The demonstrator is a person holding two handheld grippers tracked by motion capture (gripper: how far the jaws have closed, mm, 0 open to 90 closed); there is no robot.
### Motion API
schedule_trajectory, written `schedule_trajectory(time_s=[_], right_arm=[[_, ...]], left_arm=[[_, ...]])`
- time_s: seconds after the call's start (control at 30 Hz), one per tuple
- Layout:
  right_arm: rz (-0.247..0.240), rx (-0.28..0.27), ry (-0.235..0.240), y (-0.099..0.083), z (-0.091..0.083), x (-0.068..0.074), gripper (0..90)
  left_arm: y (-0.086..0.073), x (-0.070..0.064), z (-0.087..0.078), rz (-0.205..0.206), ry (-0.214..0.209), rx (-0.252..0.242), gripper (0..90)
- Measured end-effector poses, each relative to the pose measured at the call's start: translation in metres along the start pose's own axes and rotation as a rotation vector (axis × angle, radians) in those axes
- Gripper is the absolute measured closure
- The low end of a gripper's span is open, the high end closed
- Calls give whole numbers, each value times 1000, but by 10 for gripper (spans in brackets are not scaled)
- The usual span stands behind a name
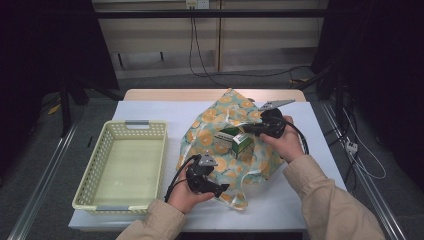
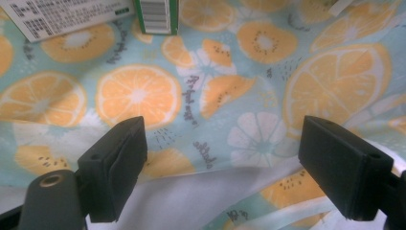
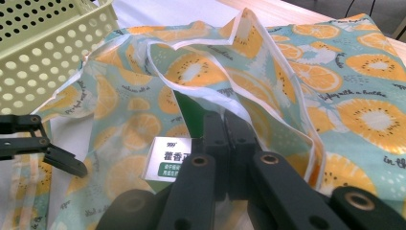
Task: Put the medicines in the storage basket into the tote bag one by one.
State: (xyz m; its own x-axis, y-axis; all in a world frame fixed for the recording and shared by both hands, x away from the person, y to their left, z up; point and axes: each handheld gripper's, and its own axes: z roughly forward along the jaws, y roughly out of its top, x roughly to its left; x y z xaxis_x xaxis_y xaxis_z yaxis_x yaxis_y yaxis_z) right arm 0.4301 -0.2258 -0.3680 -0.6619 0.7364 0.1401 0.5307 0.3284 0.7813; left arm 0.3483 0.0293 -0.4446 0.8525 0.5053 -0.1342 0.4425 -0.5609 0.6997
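Open table (image 1: pixel 150 107) behind basket (image 1: pixel 125 165); bag (image 1: pixel 225 140) mid-table.

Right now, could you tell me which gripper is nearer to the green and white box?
Right. The right gripper sits against the green and white box, fingers closed. The left gripper is open at the bag's near edge.

A basket (image 1: pixel 125 165) sat on the left part of the table (image 1: pixel 150 107), with a bag (image 1: pixel 227 137) just to its right, about mid-table. Two boxes (image 1: pixel 235 142) lay side by side on the bag (near its middle). The left gripper (image 1: pixel 220 189) was at the bag's near edge, the right gripper (image 1: pixel 248 129) over its far right part, beside the boxes. Behind the table ran a wall (image 1: pixel 165 35) with cables (image 1: pixel 197 45).
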Motion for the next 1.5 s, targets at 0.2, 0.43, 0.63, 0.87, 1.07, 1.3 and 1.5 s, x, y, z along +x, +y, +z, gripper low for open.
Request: schedule_trajectory(time_s=[0.2,0.43,0.63,0.87,1.07,1.3,1.5], right_arm=[[-5,-4,5,0,0,1,900],[-1,-9,8,-3,1,0,900],[1,-12,11,-2,2,0,900],[-3,-12,18,1,3,2,900],[2,-10,26,1,5,0,900],[3,-10,31,1,7,0,900],[4,-9,32,0,7,-2,900]], left_arm=[[-4,0,2,-3,-9,18,173],[-13,1,-10,-3,-30,28,157],[-16,2,-4,13,15,32,139],[-7,2,10,35,51,-8,166],[0,8,18,45,73,-26,257],[6,7,21,70,75,-14,373],[10,6,22,70,77,-3,556]])
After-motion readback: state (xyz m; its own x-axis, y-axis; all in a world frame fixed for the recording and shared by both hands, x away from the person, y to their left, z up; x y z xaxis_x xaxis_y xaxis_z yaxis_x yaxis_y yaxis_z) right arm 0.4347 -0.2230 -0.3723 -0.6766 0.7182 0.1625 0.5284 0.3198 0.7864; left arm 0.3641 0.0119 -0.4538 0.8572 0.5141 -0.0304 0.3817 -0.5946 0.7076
